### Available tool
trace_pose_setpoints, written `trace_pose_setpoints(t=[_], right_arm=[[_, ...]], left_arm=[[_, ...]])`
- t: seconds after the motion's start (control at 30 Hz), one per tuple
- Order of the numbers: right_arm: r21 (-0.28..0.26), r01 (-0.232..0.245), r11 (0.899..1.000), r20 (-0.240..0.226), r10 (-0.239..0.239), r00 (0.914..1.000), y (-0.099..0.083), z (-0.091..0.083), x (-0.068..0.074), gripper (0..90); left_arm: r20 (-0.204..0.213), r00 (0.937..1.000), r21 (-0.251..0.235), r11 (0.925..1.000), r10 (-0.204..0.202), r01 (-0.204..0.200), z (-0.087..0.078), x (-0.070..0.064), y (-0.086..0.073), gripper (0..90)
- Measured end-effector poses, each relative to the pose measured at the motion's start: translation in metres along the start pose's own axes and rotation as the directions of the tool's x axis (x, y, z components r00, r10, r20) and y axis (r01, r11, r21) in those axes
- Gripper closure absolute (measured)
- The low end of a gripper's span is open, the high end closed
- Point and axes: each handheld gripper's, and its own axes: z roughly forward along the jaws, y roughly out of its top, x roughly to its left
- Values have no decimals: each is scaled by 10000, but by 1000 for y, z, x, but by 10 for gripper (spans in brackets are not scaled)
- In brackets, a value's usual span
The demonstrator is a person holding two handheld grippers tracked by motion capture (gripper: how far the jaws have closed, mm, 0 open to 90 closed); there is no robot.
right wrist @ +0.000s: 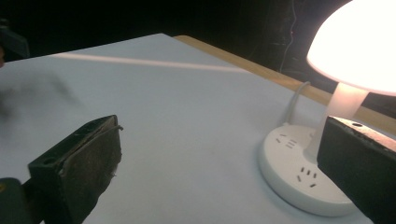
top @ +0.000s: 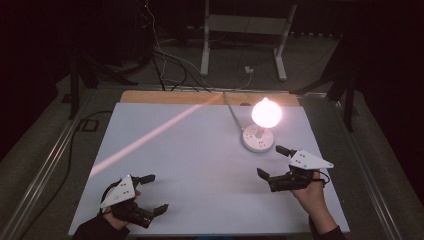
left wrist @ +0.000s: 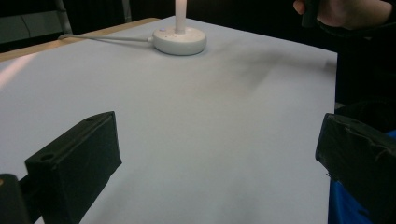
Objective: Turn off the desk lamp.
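I see my right gripper (top: 274, 161) near the bench's right edge, jaws spread wide with nothing between them, just beside the round white socket base (top: 258, 138) of the lit lamp (top: 266, 113). In the right gripper view the base (right wrist: 299, 172) sits close ahead, partly behind 1 jaw, with the glowing shade (right wrist: 359, 46) above it. The lamp stands toward the far edge of the white bench top (top: 200, 160), right of its middle, and its cord (top: 231, 111) runs off the far edge. My left gripper (top: 152, 192) hovers by the near left corner, jaws also wide apart and holding nothing.
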Motion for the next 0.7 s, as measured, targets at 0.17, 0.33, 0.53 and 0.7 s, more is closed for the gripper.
trace_pose_setpoints(t=[0.17, 0.33, 0.53, 0.7], right_arm=[[23, -271, 9996, 101, 271, 9996, 3, 4, -11, 0], [162, -575, 9982, 380, 569, 9977, 4, 6, -26, 0], [374, -517, 9980, 824, 485, 9954, 4, 9, -39, 0], [360, -820, 9960, 1104, 776, 9909, -2, 16, -55, 0]], left_arm=[[-2, 10000, -12, 10000, 2, -2, 0, 0, 0, 5], [4, 10000, -10, 10000, -6, 6, 0, 0, 0, 6], [-3, 10000, 35, 10000, 12, -12, 1, 0, 0, 5], [-18, 10000, 57, 10000, 33, -33, 1, 0, 0, 6]])
